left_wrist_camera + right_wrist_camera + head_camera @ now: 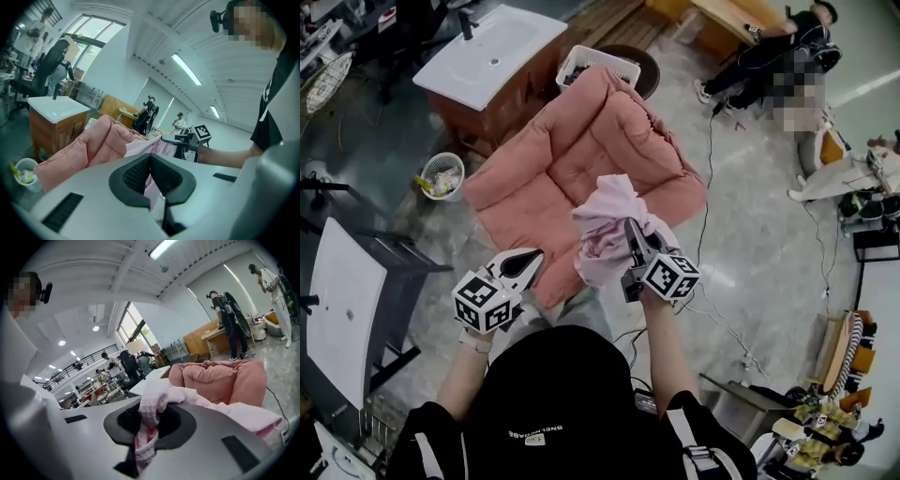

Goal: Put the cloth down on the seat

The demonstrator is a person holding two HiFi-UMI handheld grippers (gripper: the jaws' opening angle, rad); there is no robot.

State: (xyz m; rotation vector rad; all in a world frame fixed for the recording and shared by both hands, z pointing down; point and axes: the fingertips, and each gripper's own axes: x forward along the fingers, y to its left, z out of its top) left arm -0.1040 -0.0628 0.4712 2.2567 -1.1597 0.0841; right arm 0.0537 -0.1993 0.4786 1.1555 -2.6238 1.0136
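A pale pink cloth [612, 223] hangs bunched in the air over the front edge of a pink cushioned armchair [581, 155]. My right gripper [631, 232] is shut on the cloth; in the right gripper view a fold of the cloth [154, 401] is pinched between the pads of the right gripper [146, 422], with the armchair [225, 378] beyond. My left gripper [528, 261] hangs to the left of the cloth, apart from it, jaws together and empty. In the left gripper view the left gripper [150, 161] is shut, with the cloth [143, 146] and armchair [89, 145] behind it.
A white sink on a wooden cabinet [492, 47] stands behind the armchair, beside a white basket [598, 64]. A small waste bin [442, 175] sits at the chair's left. A white panel on a dark stand [347, 305] is at the left. A cable [710, 187] trails over the floor; a person [769, 56] sits far right.
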